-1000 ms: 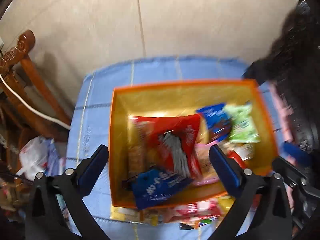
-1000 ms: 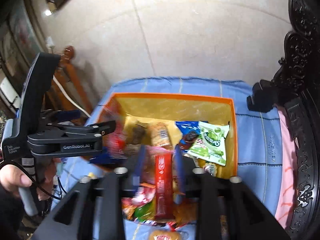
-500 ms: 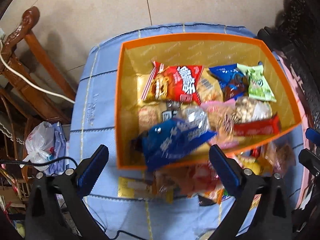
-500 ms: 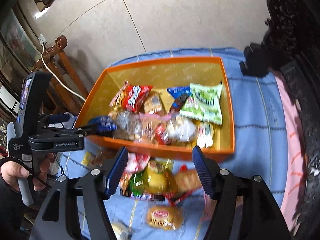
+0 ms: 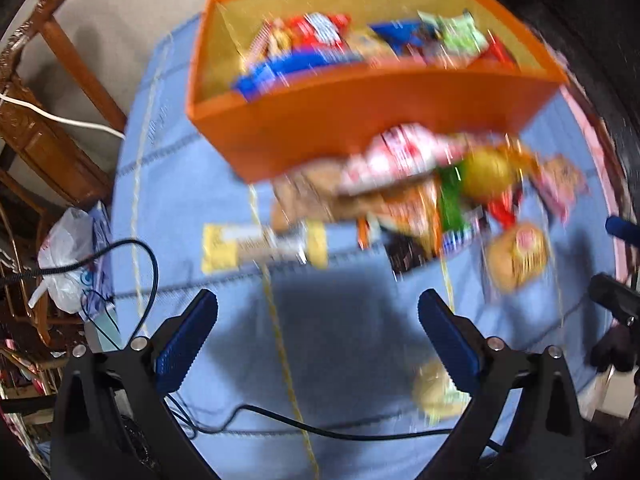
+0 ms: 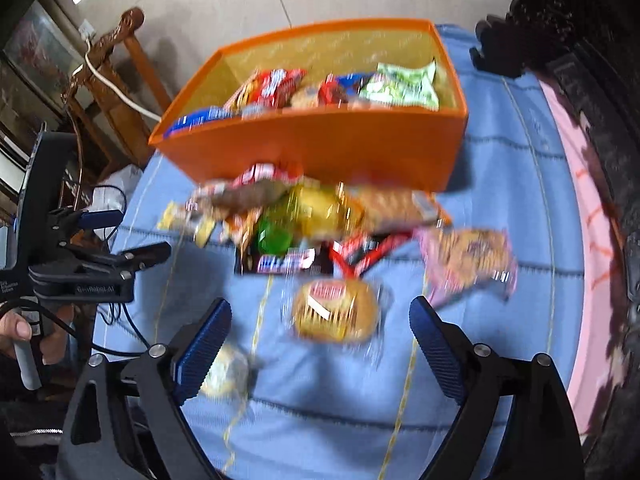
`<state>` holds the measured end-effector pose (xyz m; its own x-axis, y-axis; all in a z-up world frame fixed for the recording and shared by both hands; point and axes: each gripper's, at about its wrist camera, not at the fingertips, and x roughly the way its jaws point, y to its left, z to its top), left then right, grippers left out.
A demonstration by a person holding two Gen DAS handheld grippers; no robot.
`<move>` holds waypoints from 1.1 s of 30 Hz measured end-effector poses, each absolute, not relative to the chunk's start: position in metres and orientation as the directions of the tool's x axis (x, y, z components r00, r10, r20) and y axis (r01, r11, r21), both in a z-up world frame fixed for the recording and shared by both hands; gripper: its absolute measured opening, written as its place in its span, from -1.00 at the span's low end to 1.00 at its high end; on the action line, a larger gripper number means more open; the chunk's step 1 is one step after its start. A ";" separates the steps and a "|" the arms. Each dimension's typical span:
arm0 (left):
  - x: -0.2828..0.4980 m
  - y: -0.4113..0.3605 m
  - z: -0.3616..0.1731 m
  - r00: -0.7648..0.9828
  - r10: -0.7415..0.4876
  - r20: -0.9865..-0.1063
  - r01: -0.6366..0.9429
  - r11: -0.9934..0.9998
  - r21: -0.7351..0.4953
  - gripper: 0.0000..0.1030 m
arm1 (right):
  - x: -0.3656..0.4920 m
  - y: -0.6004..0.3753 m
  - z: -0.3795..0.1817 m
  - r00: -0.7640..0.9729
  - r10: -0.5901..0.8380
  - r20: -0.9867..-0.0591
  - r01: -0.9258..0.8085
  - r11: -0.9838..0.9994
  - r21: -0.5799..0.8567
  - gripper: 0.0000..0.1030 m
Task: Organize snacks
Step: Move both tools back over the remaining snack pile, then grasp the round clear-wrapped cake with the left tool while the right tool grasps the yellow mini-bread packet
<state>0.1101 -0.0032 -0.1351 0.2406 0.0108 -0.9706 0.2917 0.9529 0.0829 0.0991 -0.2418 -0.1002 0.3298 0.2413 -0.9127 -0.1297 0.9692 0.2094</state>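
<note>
An orange box (image 5: 360, 116) (image 6: 320, 144) stands on the blue cloth and holds several snack packets. A loose pile of snacks (image 5: 424, 196) (image 6: 304, 216) lies in front of it. A round bun pack (image 6: 336, 312) (image 5: 516, 256) lies nearest the right gripper, and a pink cookie pack (image 6: 468, 260) lies to its right. A yellow bar (image 5: 260, 246) lies at the pile's left. My left gripper (image 5: 318, 344) is open and empty, above bare cloth. My right gripper (image 6: 320, 344) is open and empty, just short of the bun pack.
A small wrapped bun (image 5: 434, 390) (image 6: 228, 372) lies near the cloth's front. Black cables (image 5: 280, 420) cross the front cloth. A wooden chair (image 5: 44, 120) and a white plastic bag (image 5: 68, 256) are to the left. Dark carved furniture (image 6: 580, 60) is to the right.
Both grippers have pulled back and down from the box toward the front of the cloth. The right gripper, shut on a red bar a second ago, let it go and is now open.
</note>
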 end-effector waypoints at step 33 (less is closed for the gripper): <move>0.017 -0.057 -0.236 -0.065 0.017 -0.998 0.245 0.970 0.001 0.63 | 0.066 -0.251 -0.126 0.246 0.230 -0.942 -0.202 0.962 0.182 0.81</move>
